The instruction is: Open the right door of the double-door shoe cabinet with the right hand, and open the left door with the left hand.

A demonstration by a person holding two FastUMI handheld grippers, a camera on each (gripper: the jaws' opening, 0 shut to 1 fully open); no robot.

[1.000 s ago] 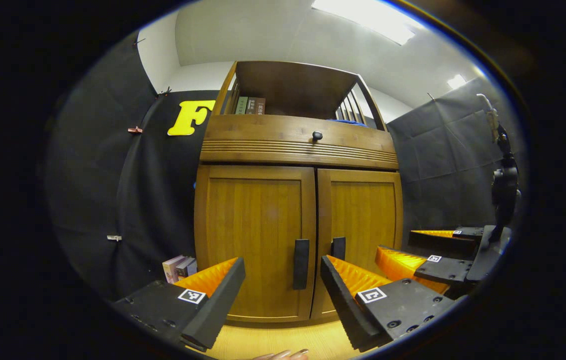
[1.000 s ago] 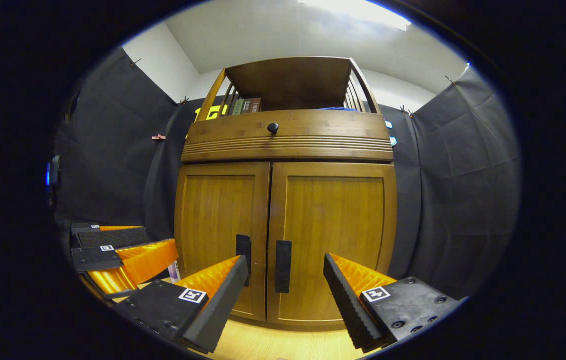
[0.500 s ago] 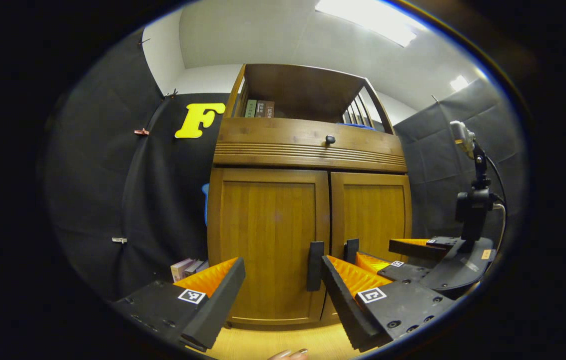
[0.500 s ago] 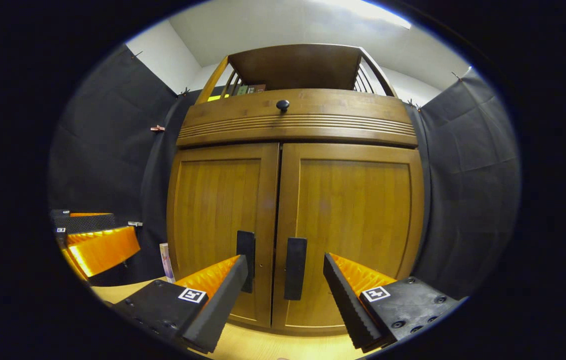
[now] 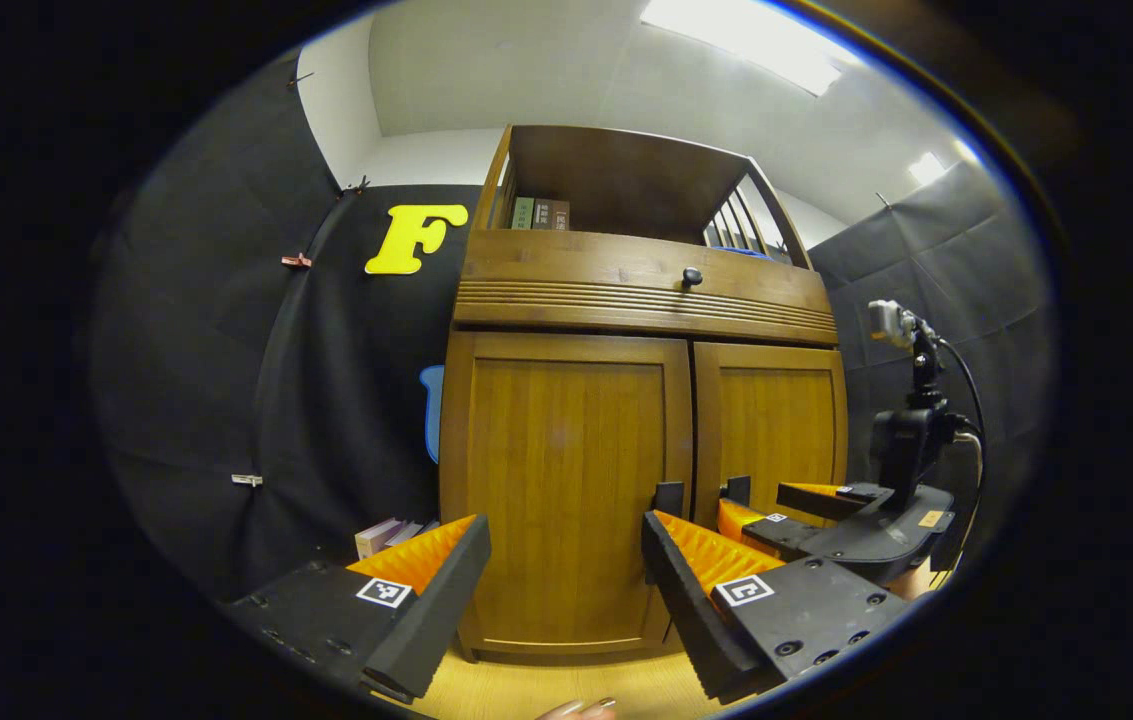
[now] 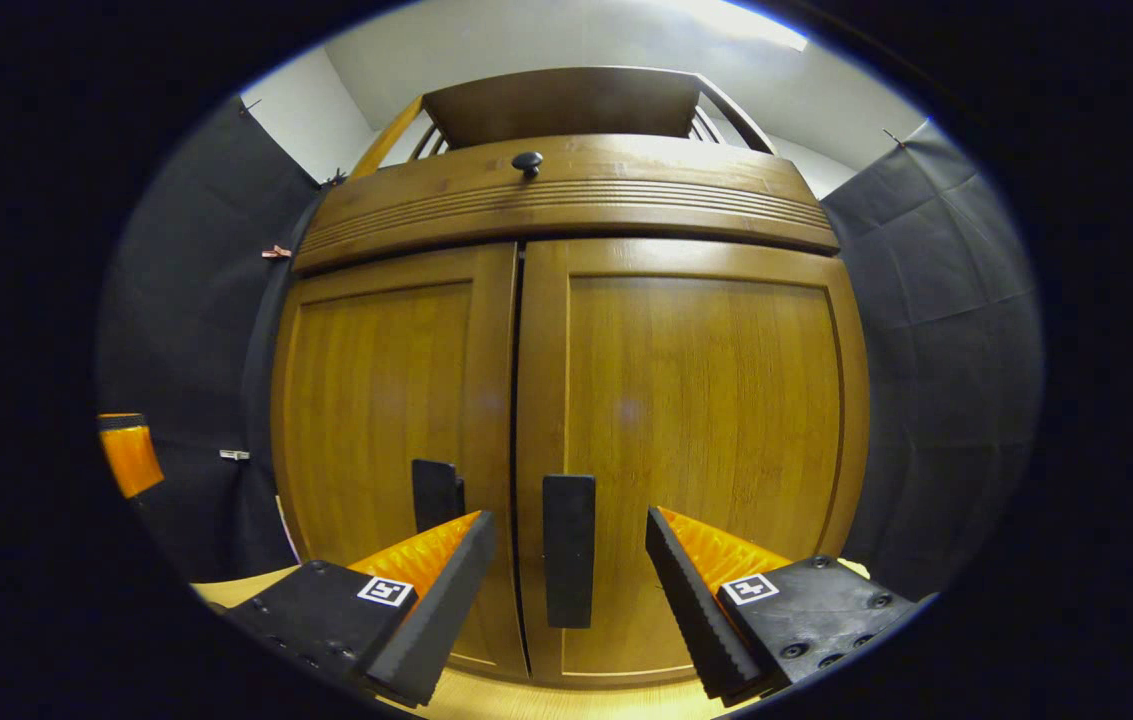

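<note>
The right gripper (image 6: 566, 610) is spread wide and holds nothing; the right door's handle (image 6: 568, 550) stands between its fingers, just ahead of them and not yet pinched. That handle sits at the inner edge of the right door (image 6: 696, 440), beside the centre seam of the shoe cabinet (image 6: 566, 200). The left door (image 5: 566, 480) and its handle (image 5: 668, 497) lie on the other side of that seam, both doors shut. The left gripper (image 5: 566, 610) is also wide open and empty, well back from the cabinet. The approach to the right handle appears under way; next the right gripper would need to advance, close on the handle and pull outward.
</note>
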